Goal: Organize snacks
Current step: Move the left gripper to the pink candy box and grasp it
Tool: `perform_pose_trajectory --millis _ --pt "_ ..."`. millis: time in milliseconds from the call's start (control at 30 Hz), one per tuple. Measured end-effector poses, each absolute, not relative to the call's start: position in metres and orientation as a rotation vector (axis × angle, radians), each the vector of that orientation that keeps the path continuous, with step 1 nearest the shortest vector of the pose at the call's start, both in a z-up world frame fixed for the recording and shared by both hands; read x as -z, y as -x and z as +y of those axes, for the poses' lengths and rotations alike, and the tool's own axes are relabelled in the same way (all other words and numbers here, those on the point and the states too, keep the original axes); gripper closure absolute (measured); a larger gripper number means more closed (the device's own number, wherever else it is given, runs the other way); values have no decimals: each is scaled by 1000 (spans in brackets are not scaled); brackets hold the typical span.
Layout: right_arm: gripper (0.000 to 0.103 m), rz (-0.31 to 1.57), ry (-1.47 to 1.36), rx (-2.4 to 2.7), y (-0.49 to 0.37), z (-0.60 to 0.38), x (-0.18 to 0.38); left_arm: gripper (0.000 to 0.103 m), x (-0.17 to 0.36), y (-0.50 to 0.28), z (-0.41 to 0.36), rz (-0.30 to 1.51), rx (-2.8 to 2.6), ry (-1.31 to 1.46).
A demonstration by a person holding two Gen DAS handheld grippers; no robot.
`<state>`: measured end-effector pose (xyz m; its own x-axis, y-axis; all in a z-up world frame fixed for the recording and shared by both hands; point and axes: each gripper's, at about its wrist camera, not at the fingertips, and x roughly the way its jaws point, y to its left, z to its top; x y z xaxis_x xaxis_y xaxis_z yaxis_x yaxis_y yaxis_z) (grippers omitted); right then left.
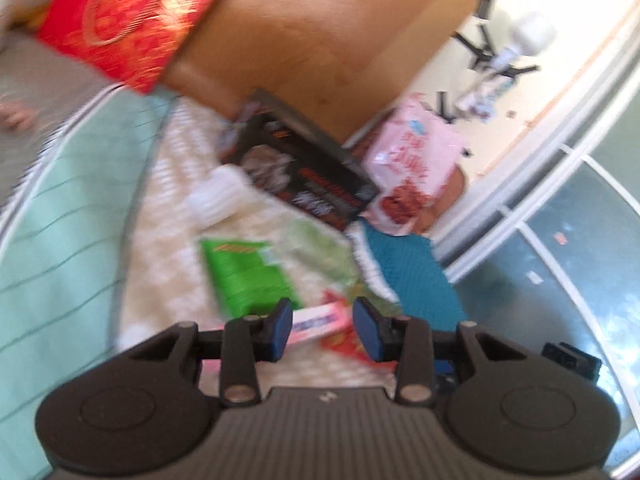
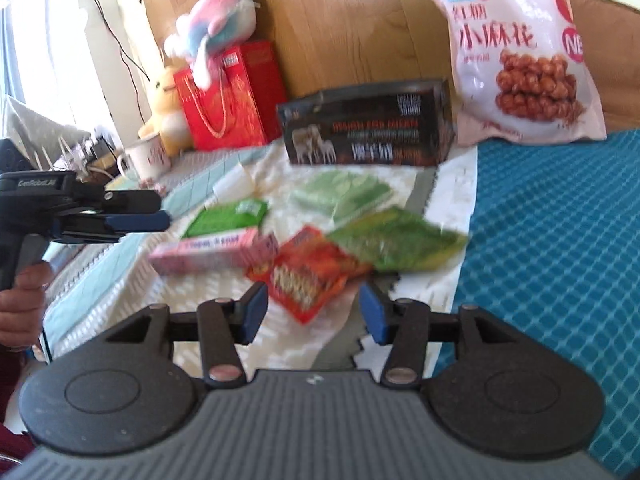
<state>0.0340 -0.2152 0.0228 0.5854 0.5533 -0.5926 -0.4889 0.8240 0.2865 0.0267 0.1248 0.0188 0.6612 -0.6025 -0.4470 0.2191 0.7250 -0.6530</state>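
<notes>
Hovering with jaws apart and empty: left tool (image 1: 322, 330) over pink box (image 1: 316, 322), right tool (image 2: 314, 312) before red snack packet (image 2: 310, 280), on the bed.

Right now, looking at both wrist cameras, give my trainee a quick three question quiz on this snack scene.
1. True or false: the left gripper is clamped on the pink box.
2. Which snack lies nearest ahead of the right gripper: A the red packet, B the black box, C the big pink bag?
3. What props up the big pink bag from behind?

Key: 1 false, its fingers are apart and hold nothing. 2 A. 3 the wooden board.
</notes>
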Motion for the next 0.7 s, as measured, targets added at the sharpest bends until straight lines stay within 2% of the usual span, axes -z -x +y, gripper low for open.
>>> perform_pose_trajectory --millis 133,333,533,700 --pt "51 755 -129 -618 -36 -208 -21 70 -8 -24 127 724 491 612" --pt "50 746 -40 -746 -24 -175 -27 70 -19 -31 114 705 464 563" --pt "50 751 -15 -794 -12 -187 -38 67 -33 -17 131 648 454 581" --pt "48 663 -31 -751 -32 -184 -60 61 -27 -6 138 666 438 614"
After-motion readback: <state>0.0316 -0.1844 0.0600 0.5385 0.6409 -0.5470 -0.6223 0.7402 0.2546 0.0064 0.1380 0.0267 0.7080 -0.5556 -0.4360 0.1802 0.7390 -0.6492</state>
